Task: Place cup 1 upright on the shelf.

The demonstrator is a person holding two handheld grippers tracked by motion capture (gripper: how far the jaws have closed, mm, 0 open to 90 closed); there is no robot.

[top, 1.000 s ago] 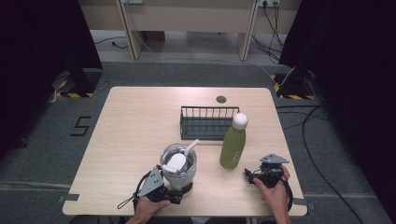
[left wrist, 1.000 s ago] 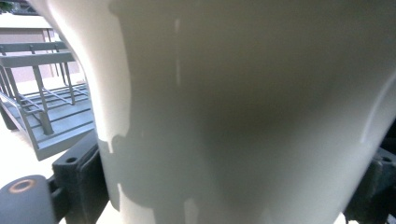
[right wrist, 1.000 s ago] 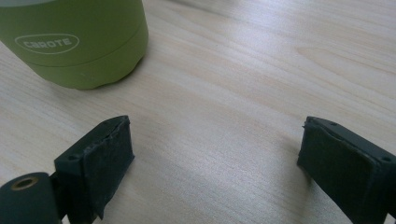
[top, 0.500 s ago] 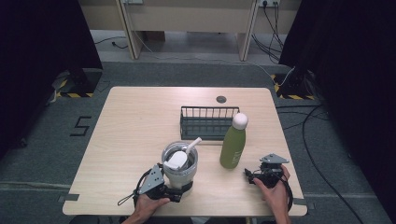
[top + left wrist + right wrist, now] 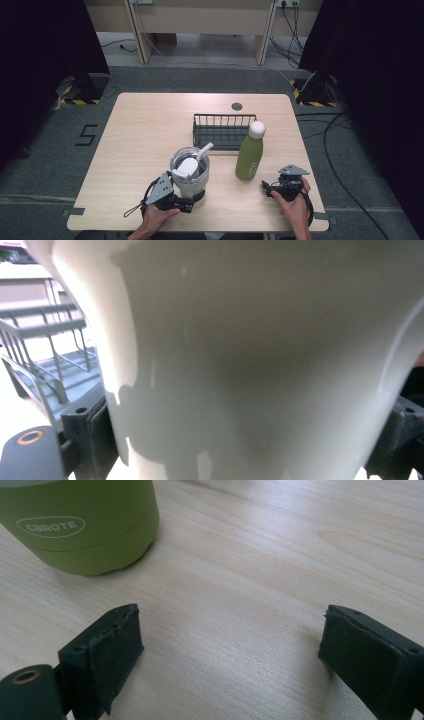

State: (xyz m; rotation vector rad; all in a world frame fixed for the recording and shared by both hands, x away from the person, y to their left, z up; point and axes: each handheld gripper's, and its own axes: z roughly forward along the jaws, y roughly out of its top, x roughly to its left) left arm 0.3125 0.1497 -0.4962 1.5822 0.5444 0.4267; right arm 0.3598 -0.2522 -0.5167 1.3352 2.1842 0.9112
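A: Pale plastic or coated steel, by the look — the tumbler [image 5: 190, 172] stands at the near edge of the table [image 5: 145, 130], left of the green bottle [image 5: 249, 156] and in front of the wire rack [image 5: 222, 131]. Lid on, straw [image 5: 204, 150] sticking up at a tilt.

B: Left gripper [image 5: 187, 202]?

A: Jaws set on either side of the tumbler's lower body, pads against its wall in the left gripper view; reads as a pinch on the tumbler [image 5: 260, 360].

B: Handling?

A: Stiff wall, won't give. Smooth and tapered, so I judge it slippery; a grip could creep downward. Contents hidden, weight unknown, likely top-heavy with lid and straw. Best hold is low on the narrow base, squarely across the middle, kept upright.

B: Right gripper [image 5: 230, 645]?

A: Spread wide, empty, resting low over bare wood just short of the bottle's base [image 5: 87, 527], not touching it.

B: Risk?

A: Tipping into the bottle if lifted skewed.
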